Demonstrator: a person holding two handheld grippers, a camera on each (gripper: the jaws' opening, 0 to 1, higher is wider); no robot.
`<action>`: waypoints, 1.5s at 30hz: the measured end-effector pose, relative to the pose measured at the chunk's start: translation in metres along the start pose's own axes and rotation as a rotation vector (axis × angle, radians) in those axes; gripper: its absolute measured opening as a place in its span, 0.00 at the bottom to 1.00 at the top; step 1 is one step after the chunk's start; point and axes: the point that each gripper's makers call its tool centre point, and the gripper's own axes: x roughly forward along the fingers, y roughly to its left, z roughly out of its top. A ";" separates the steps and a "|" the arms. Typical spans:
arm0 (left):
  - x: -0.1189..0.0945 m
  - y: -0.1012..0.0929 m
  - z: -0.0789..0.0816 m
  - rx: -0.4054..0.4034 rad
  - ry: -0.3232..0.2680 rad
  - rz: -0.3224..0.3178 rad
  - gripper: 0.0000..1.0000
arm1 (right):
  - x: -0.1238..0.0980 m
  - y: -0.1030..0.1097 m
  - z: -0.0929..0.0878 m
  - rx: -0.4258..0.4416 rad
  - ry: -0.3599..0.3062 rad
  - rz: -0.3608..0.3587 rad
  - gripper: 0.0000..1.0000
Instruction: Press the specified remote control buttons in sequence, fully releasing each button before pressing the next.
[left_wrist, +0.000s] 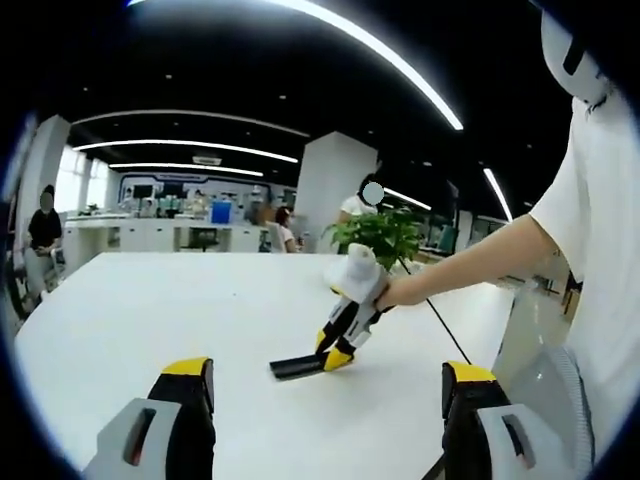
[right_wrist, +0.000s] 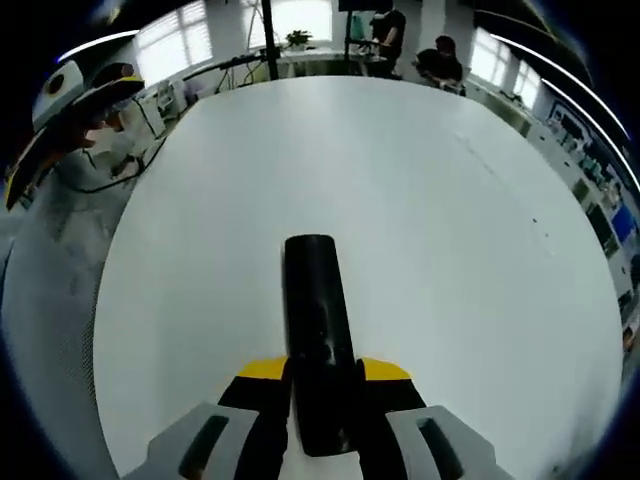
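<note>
Remote control (right_wrist: 318, 340), black and slim, lies lengthwise between the yellow-tipped fingers of your right gripper (right_wrist: 322, 372) in the right gripper view, its far end pointing away from you across the white worktop (right_wrist: 430, 230). Those fingers sit narrow, right up against both long sides of the remote; whether they actually pinch it or only flank it you cannot tell from this angle, and the buttons are too dark to make out.

In the left gripper view your right gripper (left_wrist: 337, 357) shows from the side, out ahead and between your left gripper's own fingers. Its tips are down at the worktop (left_wrist: 150, 310), at the near end of the remote control (left_wrist: 297, 366), which lies flat on the surface and sticks out toward the left. Your hand (left_wrist: 390, 292) grips the white body of that tool, with your bare forearm and white sleeve reaching in from the right.

Your left gripper (left_wrist: 328, 382) hangs above the worktop with its fingers spread wide, nothing between them, well short of the remote.

Beyond the right gripper stands a leafy green plant (left_wrist: 382, 235) near the far edge of the worktop. A dark cable (left_wrist: 447, 332) trails over the surface just right of the remote. Further back, people sit at desks under long ceiling light strips.
</note>
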 end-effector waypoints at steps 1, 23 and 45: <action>0.000 0.000 0.000 0.000 0.001 0.000 0.98 | 0.001 -0.003 0.000 -0.001 0.000 -0.001 0.22; 0.009 0.005 -0.003 -0.010 0.030 -0.003 0.98 | -0.004 -0.045 0.003 0.029 -0.057 -0.112 0.39; 0.008 -0.004 -0.005 -0.001 0.034 -0.011 0.97 | -0.088 0.026 -0.032 0.685 -0.602 -0.287 0.97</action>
